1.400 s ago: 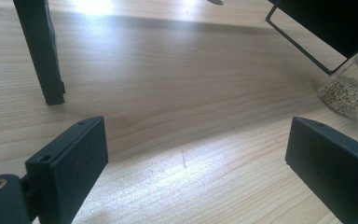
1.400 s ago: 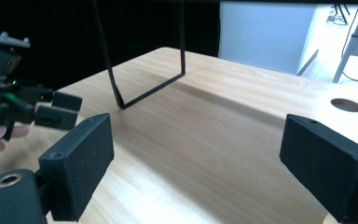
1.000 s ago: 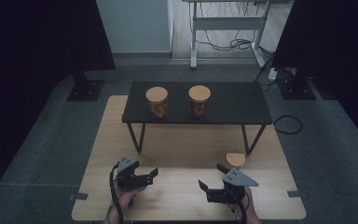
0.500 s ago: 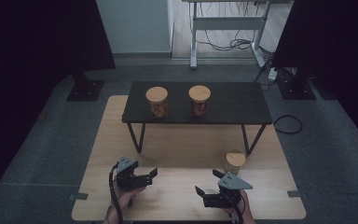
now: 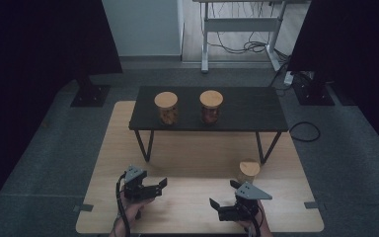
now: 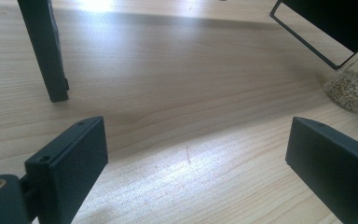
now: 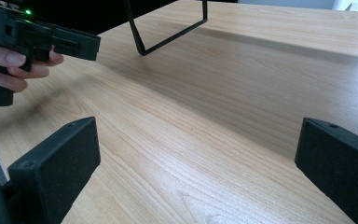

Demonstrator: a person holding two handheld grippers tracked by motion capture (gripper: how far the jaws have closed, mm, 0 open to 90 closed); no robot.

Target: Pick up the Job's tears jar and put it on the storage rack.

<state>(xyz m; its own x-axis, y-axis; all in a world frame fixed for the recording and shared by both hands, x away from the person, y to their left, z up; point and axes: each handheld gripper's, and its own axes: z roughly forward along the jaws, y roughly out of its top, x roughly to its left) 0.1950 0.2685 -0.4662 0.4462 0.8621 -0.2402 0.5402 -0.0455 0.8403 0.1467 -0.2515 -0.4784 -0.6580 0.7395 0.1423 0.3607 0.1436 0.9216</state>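
Note:
My left gripper (image 5: 158, 189) hovers low over the front left of the wooden board (image 5: 192, 153), jaws open with only bare wood between them. My right gripper (image 5: 222, 194) is at the front right, open wide and empty; its jaws have just been opening. It faces the left gripper (image 7: 81, 44), which a hand holds. A glass jar of grains with a wooden lid (image 5: 248, 171) stands on the board beside the black table's right leg, and the same jar (image 6: 354, 84) is at the right edge of the left gripper view.
A low black table (image 5: 246, 111) stands across the back of the board, carrying two wooden-lidded jars (image 5: 166, 107) (image 5: 211, 105). Its left leg (image 6: 44, 51) rises close ahead of the left gripper. Grey carpet surrounds the board; a desk frame and cables lie beyond.
The right gripper's jaws stand wider apart than before. Both hands have stayed where they were.

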